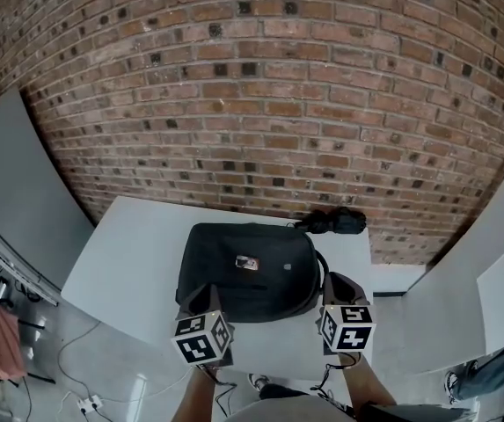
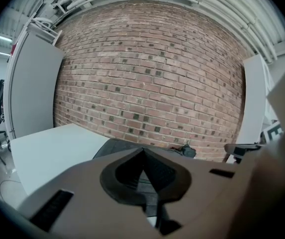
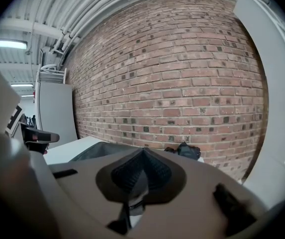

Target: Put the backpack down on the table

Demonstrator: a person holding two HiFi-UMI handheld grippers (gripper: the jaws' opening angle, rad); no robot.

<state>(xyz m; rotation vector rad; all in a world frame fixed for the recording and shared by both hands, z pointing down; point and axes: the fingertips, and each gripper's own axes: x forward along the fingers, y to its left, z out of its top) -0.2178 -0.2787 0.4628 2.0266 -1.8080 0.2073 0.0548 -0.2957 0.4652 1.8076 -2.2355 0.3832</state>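
A: Where is the backpack from our tools?

B: Straight ahead of both, lying flat on the bench. Our left tool is at its near left corner and our right tool at its near right corner, by the strap loop. Its longer side seems to run across, from one tool toward the other.

A: Which tool is nearer?

B: We judge them about level. The left tip looks to be over the fabric, and the right one is just beside the edge.

A: And the jaws?

B: In both gripper views they are drawn together, with the tips meeting at a point. We see no fabric pinched at the tips.

A: So we hold nothing?

B: We think so, but a thin dark strip shows lower in each gap. We cannot tell whether it is a strap or part of the tool.

A: What else is hard to make out?

B: The near edge of the backpack is covered by our marker cubes in the head view. A small dark bundle lies beyond the right tool at the far edge of the bench, apart from the backpack, and we cannot name it.

A: And the task?

B: The backpack seems already set down. Any next move would be to draw both tools back toward us.
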